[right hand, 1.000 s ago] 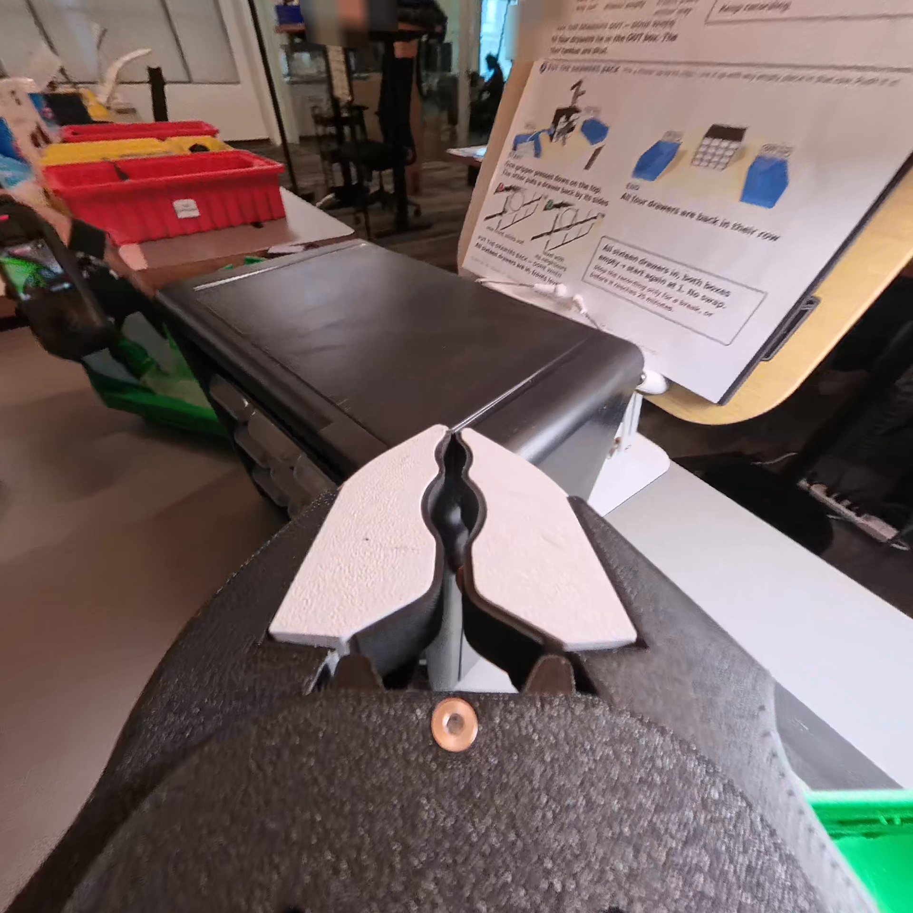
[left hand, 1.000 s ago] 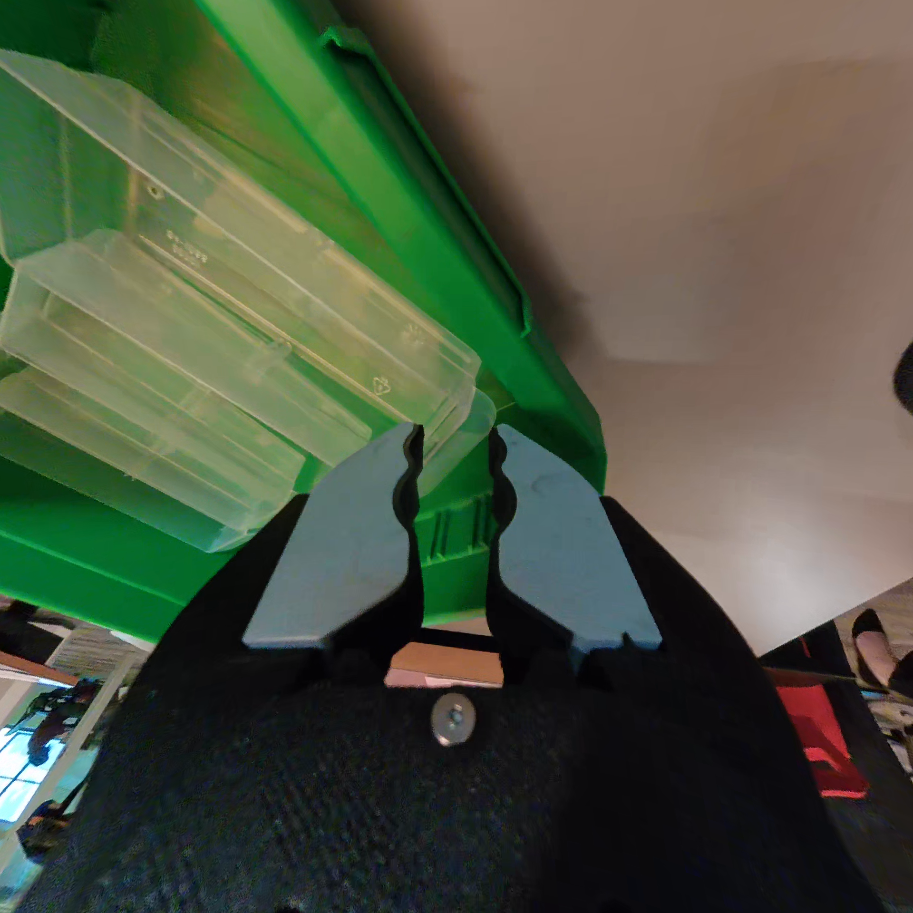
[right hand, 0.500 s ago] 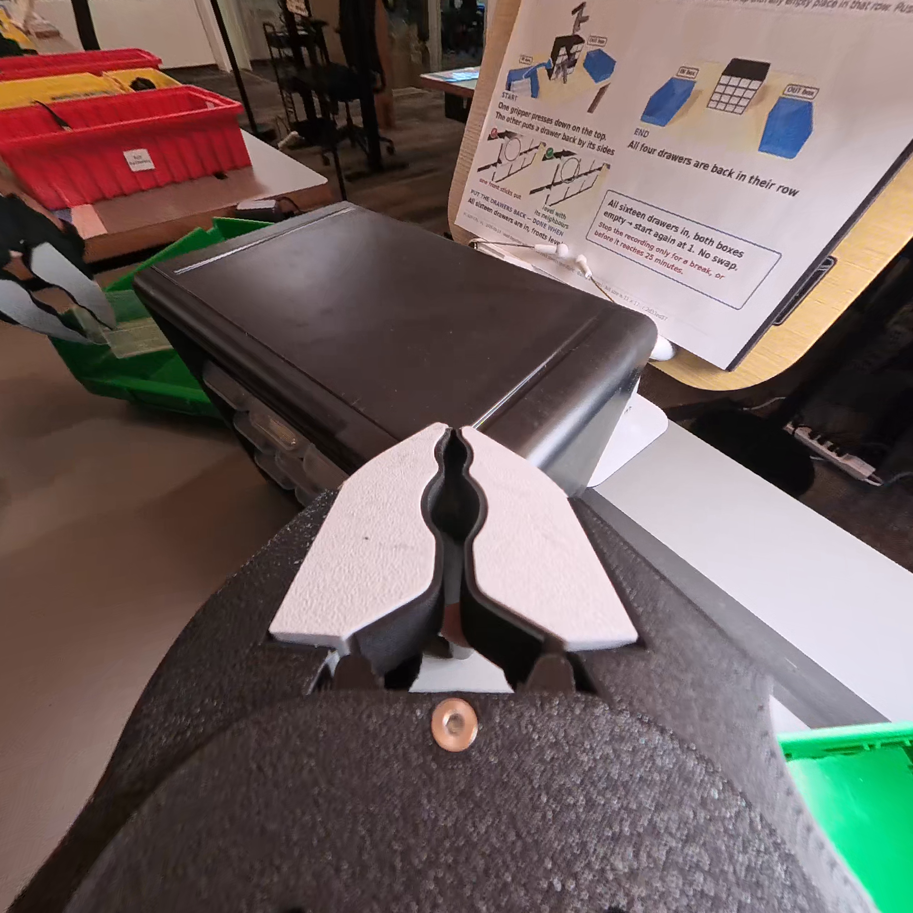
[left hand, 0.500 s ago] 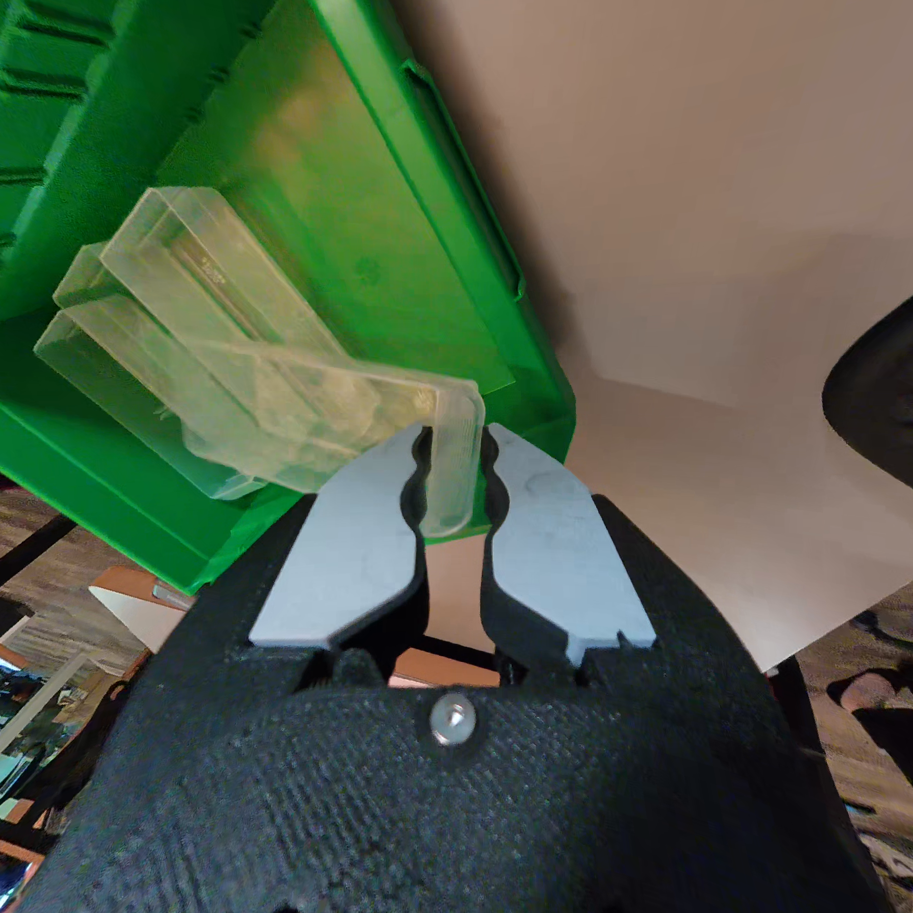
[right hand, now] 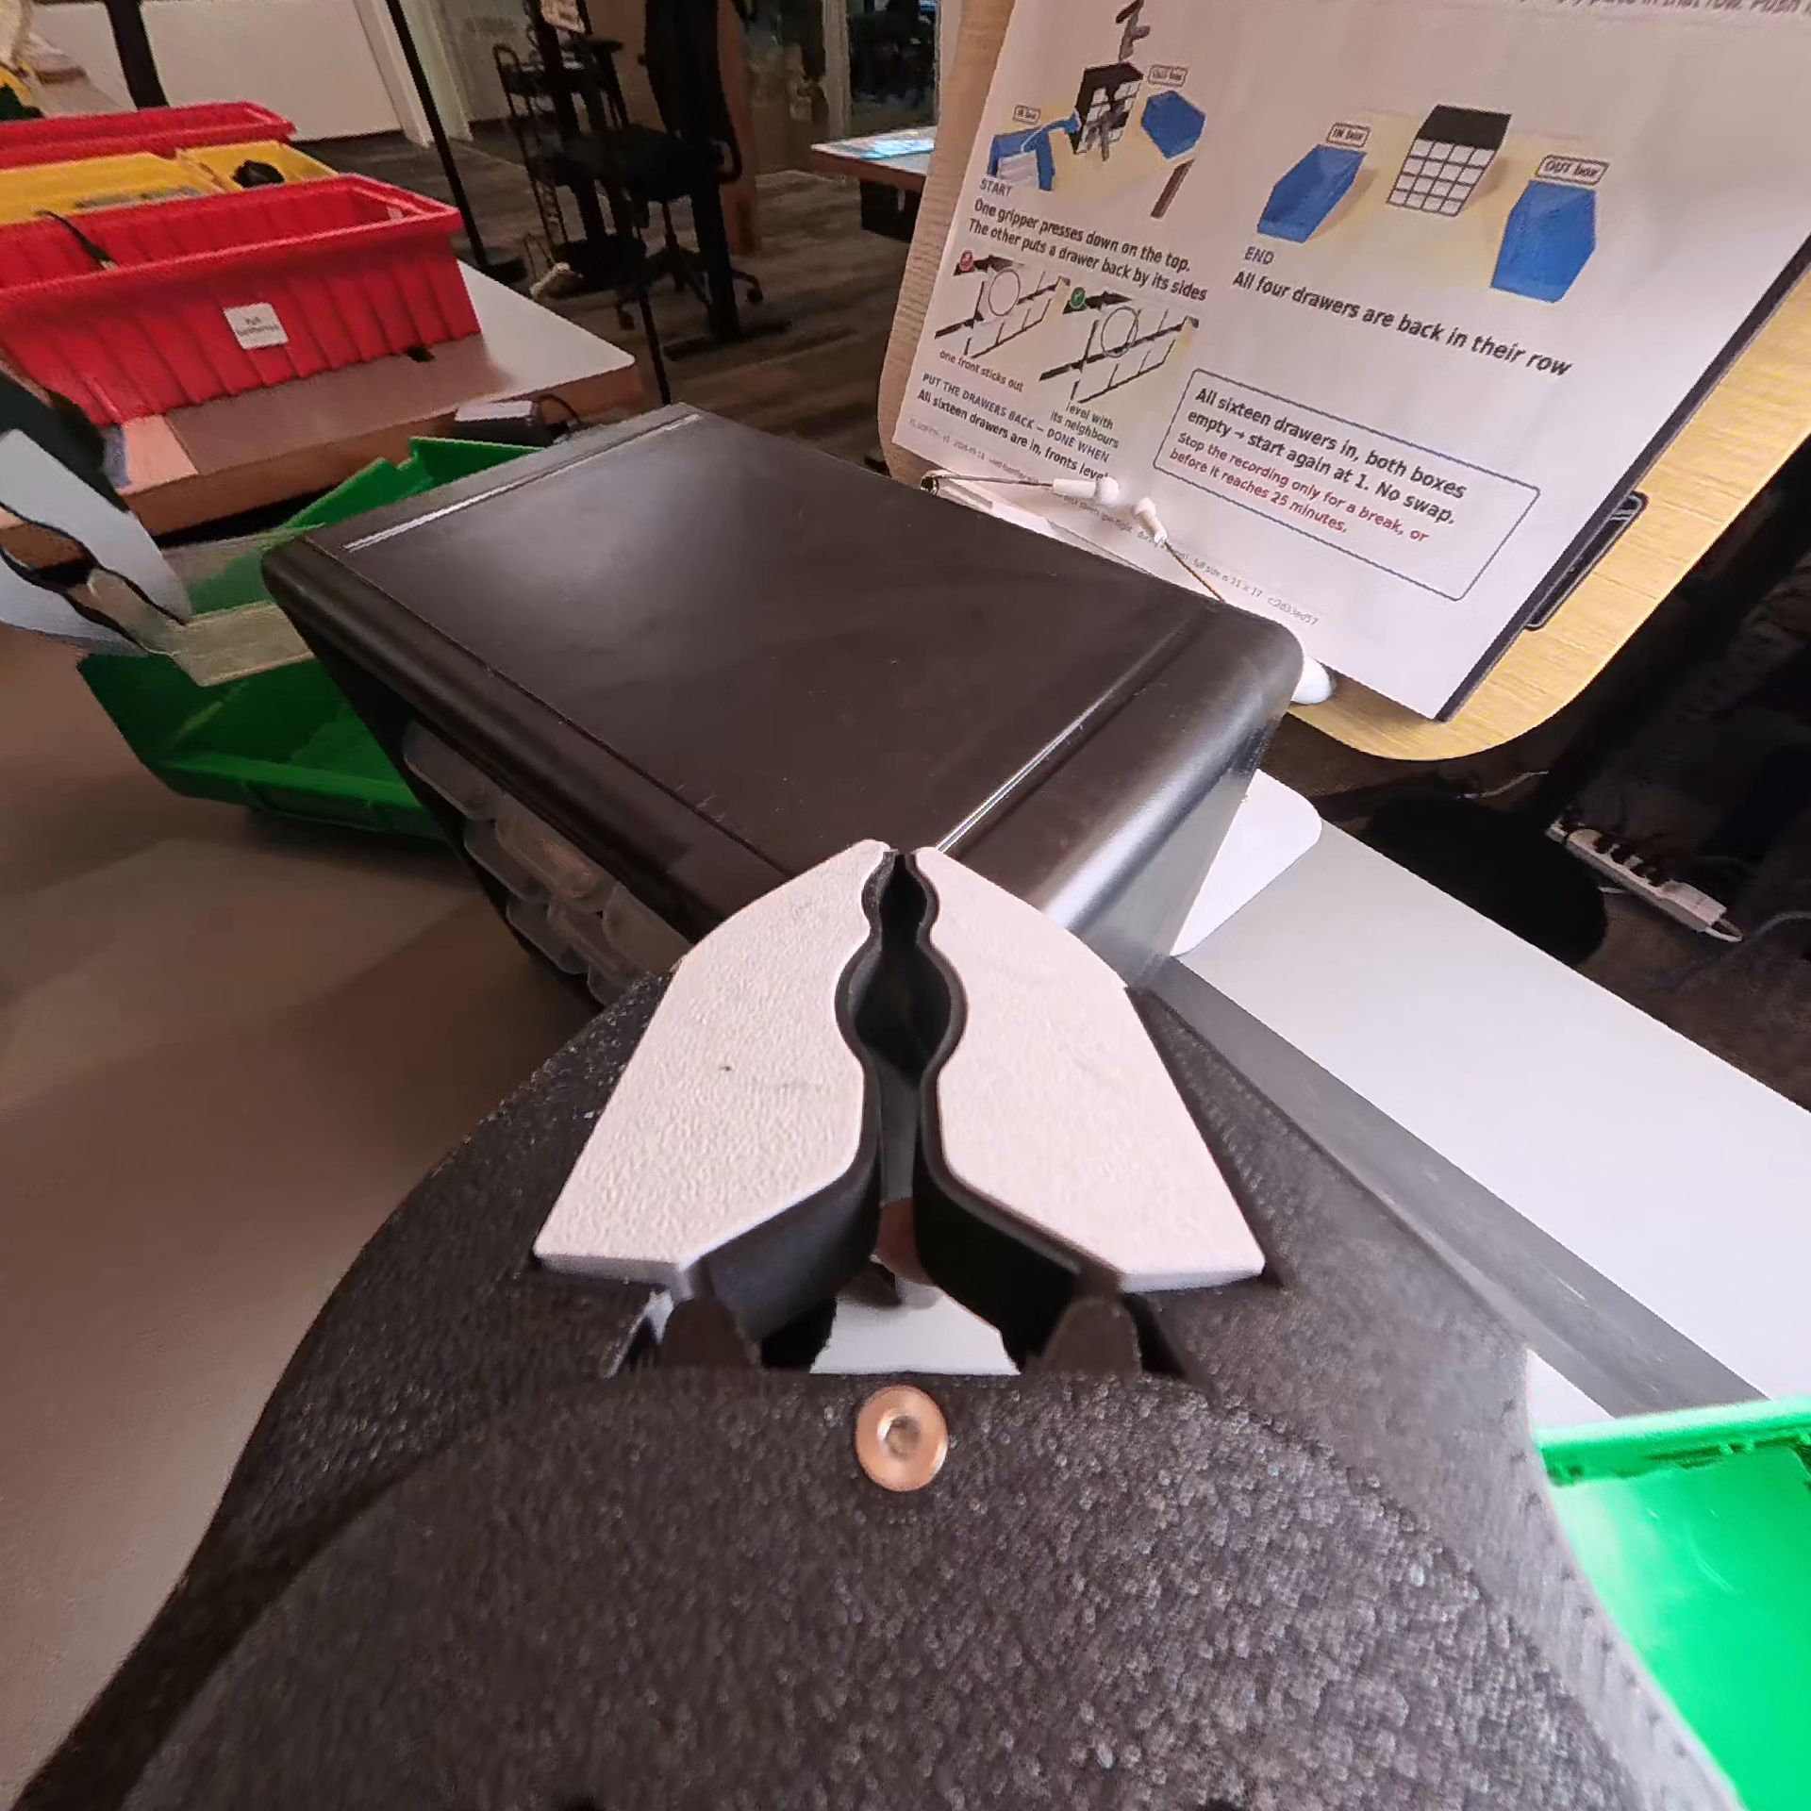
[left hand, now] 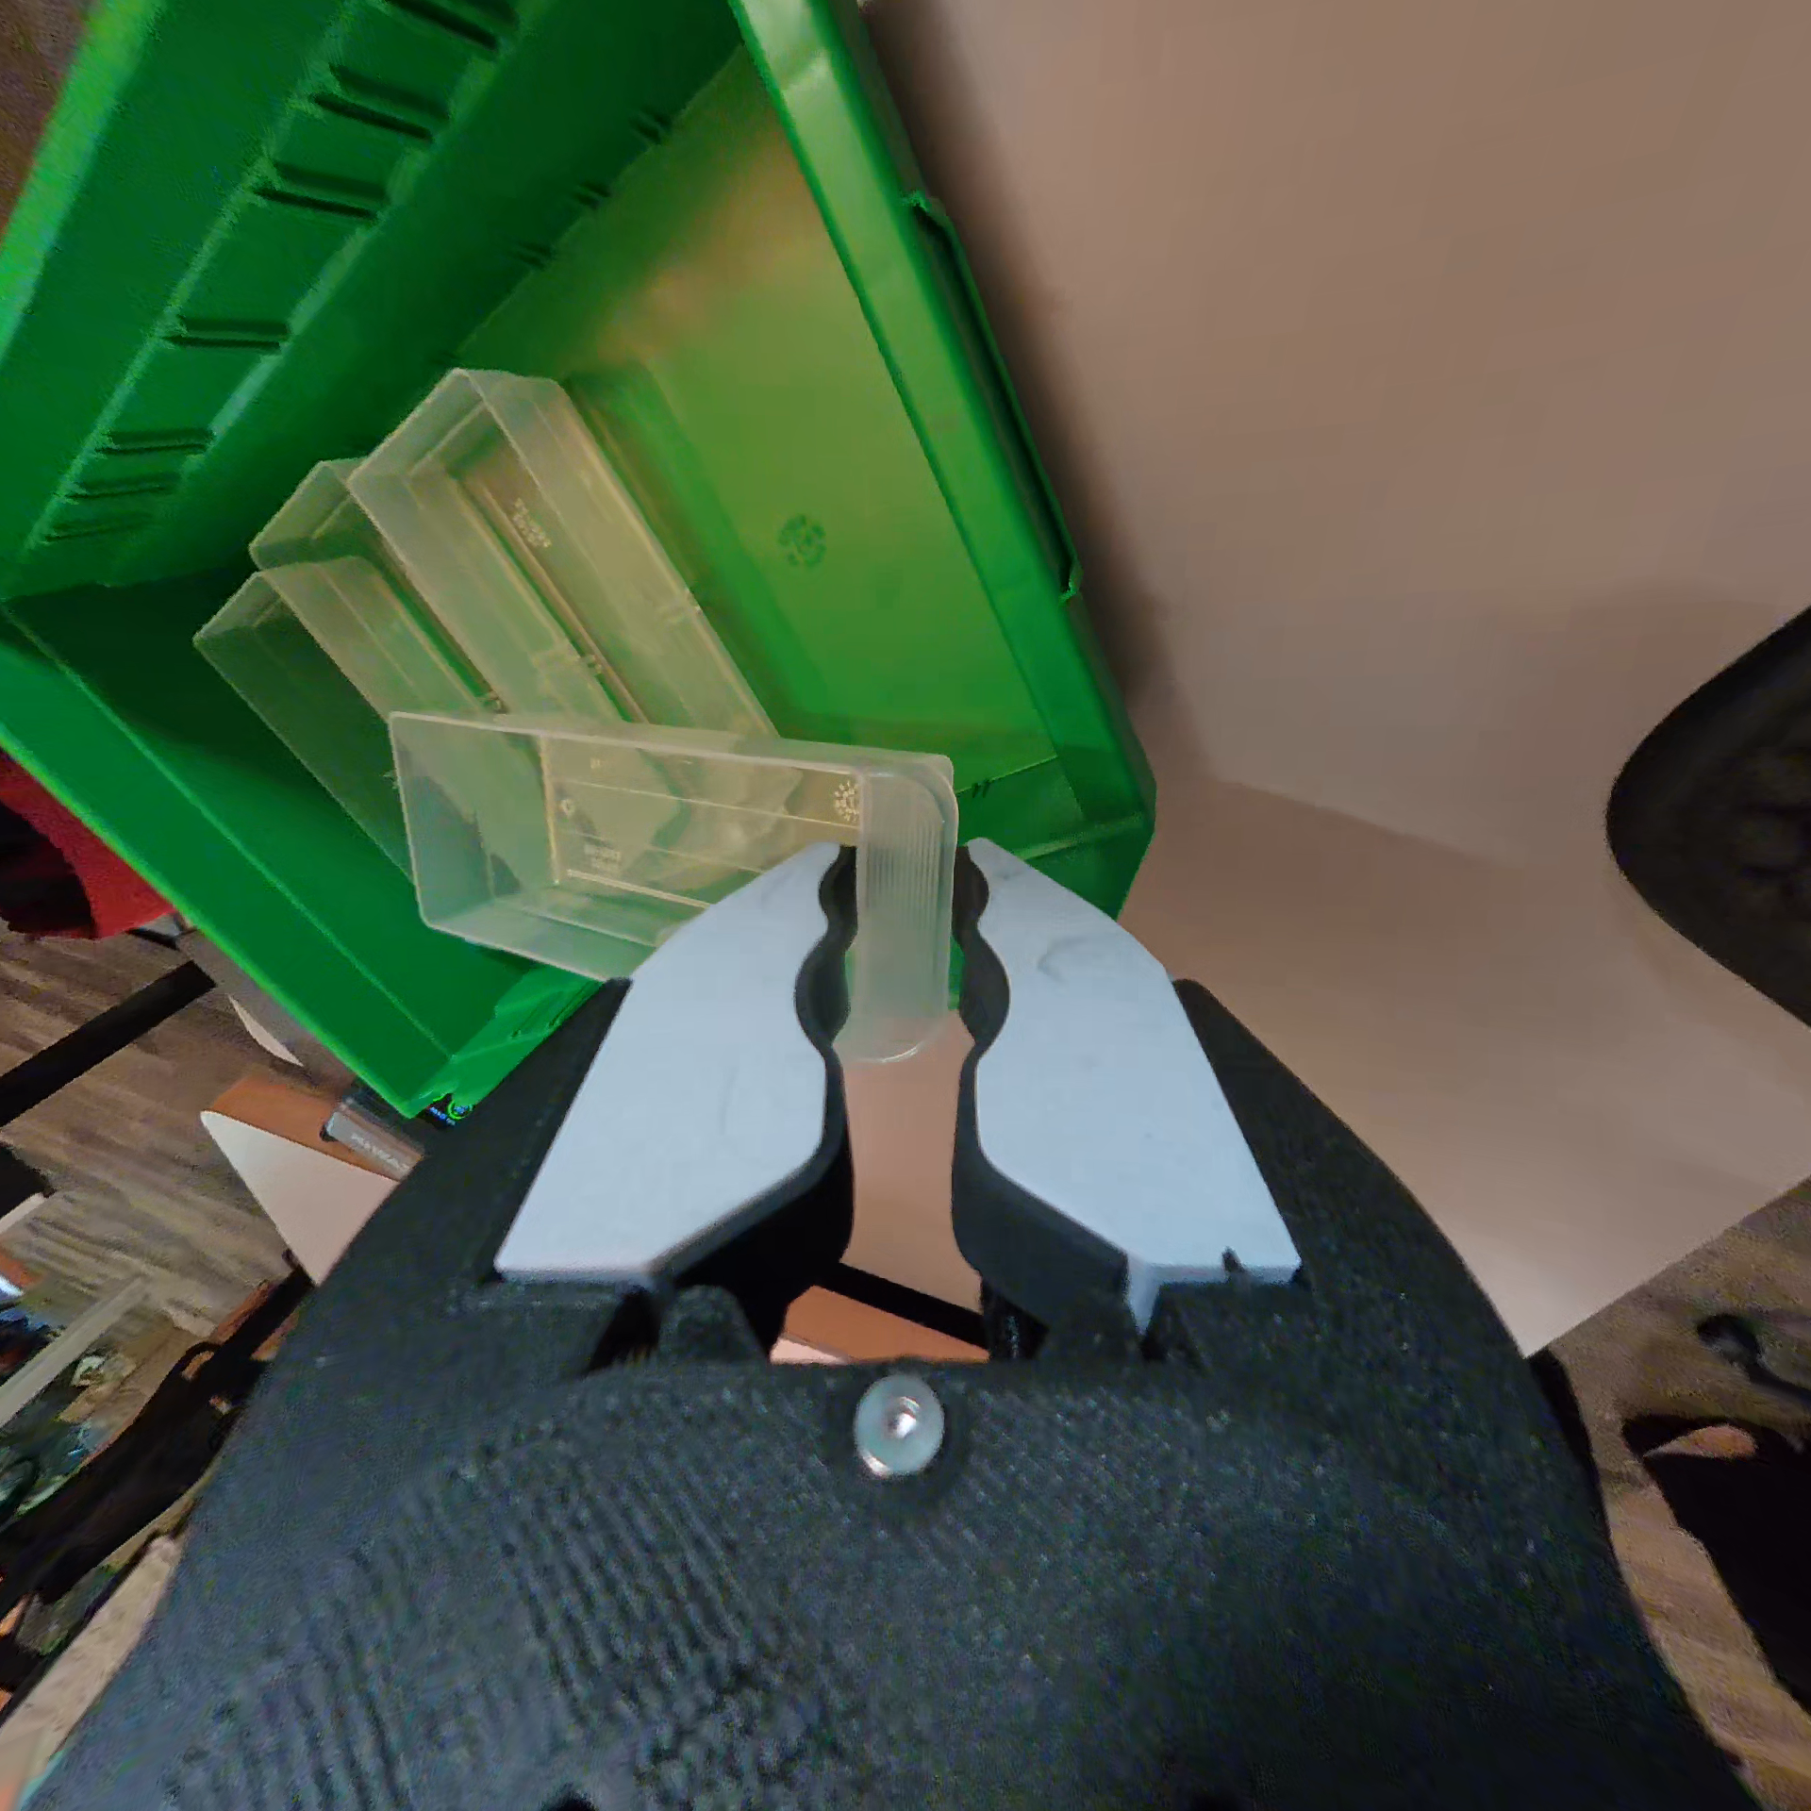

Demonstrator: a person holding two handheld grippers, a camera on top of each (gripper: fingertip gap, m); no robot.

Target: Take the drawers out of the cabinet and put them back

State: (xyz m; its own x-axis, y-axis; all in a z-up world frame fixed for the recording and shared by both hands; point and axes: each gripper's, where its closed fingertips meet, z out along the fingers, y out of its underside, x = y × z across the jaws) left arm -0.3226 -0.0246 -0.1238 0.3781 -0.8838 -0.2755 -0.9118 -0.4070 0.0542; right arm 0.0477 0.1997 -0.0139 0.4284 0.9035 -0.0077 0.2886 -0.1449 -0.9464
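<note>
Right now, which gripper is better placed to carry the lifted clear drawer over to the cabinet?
Left. The left gripper already grips the clear drawer by its front tab, above the green bin. The right gripper is shut and empty, over the black cabinet.

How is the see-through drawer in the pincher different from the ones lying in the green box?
The held drawer is pinched by its front tab in the left gripper, above the green bin; the other drawers lie nested on the bin's floor. The held one points across them. All are clear, empty plastic.
</note>
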